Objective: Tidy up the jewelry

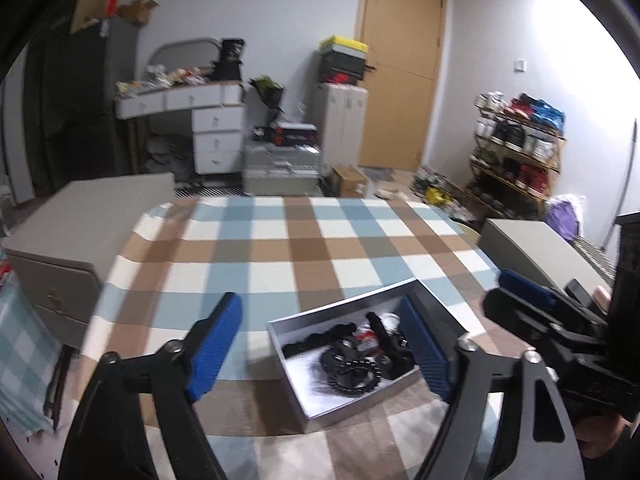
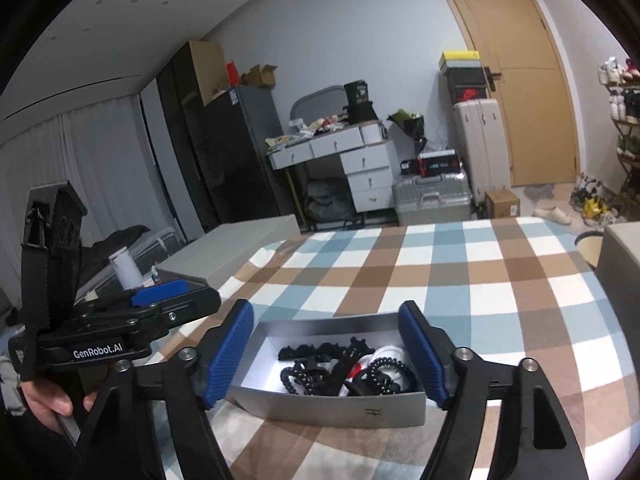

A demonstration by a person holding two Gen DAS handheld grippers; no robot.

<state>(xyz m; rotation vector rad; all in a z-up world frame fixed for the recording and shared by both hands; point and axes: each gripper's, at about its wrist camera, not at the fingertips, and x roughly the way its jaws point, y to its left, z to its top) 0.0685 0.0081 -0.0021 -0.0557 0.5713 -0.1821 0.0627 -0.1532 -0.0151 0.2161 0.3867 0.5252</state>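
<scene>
— Checked cloth (image 1: pixel 280 248), left view: how many boxes?
— One box (image 1: pixel 320 412) of black jewelry (image 1: pixel 352 360), near edge; left gripper (image 1: pixel 320 354) gaping, empty.
— Right view?
— Same box (image 2: pixel 340 408); right gripper (image 2: pixel 328 354) spread, empty.

I see matt silver card box (image 2: pixel 340 410), checked cloth cover (image 2: pixel 460 276), ribbed blue rubbery pads (image 2: pixel 230 354), glossy black bead jewelry (image 2: pixel 384 372).
</scene>
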